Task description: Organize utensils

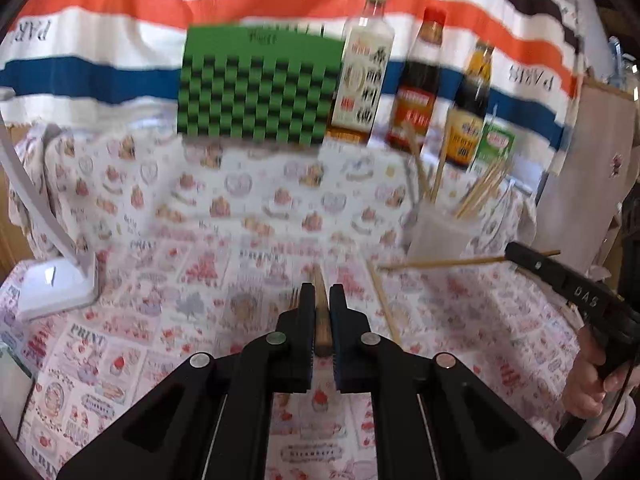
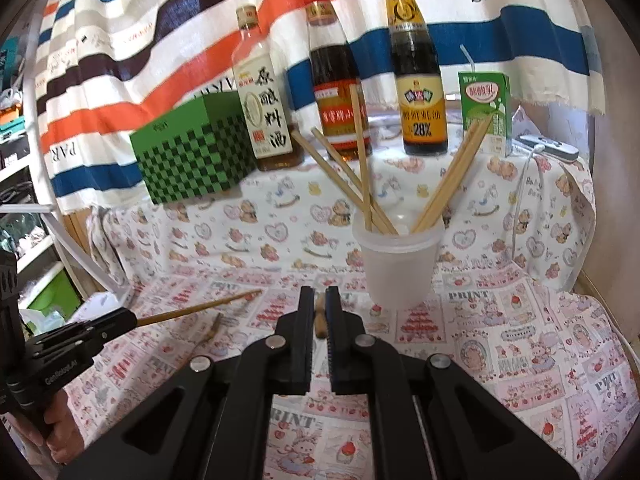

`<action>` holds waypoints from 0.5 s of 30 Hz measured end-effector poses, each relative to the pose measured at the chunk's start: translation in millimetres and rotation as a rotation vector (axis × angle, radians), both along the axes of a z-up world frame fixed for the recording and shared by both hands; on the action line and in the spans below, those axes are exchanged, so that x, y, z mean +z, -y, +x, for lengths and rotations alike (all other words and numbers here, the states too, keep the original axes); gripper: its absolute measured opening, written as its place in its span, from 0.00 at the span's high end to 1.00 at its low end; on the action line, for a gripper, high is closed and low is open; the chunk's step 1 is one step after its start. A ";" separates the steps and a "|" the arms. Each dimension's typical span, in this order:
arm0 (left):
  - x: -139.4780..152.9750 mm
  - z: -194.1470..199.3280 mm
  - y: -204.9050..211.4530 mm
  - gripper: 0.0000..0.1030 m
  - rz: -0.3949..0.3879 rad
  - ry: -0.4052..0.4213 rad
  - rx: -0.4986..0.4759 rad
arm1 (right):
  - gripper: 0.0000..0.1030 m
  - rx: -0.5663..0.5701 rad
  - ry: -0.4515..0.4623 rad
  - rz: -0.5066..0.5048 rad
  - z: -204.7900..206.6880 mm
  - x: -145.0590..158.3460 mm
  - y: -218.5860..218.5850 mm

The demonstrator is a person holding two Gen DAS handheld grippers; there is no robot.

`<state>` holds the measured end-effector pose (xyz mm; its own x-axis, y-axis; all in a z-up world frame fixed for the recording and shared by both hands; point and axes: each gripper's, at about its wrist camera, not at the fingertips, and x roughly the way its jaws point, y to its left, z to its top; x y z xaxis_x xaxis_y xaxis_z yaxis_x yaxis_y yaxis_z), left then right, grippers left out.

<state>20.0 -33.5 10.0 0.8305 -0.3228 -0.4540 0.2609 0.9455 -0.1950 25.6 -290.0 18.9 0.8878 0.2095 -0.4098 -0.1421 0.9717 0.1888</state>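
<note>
My left gripper [image 1: 322, 294] is shut on a wooden chopstick [image 1: 321, 312], held above the printed tablecloth; in the right wrist view that chopstick [image 2: 200, 309] sticks out of the left gripper [image 2: 132, 320]. My right gripper [image 2: 319, 298] is shut on another chopstick [image 2: 319, 316]; in the left wrist view it [image 1: 516, 254] holds that chopstick [image 1: 440, 263] crosswise. A translucent cup [image 2: 398, 268] with several chopsticks stands just right of my right gripper; it also shows in the left wrist view [image 1: 438, 236]. One loose chopstick [image 1: 384, 304] and a fork [image 2: 210, 332] lie on the cloth.
At the back stand a green checkered box [image 1: 256, 88], three sauce bottles [image 2: 418, 80] and a green drink carton [image 2: 486, 108]. A white lamp base [image 1: 60, 284] sits at the left. A white remote [image 2: 548, 148] lies at the far right.
</note>
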 end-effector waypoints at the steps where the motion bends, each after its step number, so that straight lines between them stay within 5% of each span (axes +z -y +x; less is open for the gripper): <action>1: 3.6 -3.0 -2.1 0.94 -0.015 0.025 -0.001 | 0.95 0.004 0.014 0.007 -2.3 1.8 0.7; 15: 12.1 -4.0 -12.8 0.94 -0.068 0.088 0.026 | 0.95 0.013 0.081 0.056 -10.8 24.4 13.4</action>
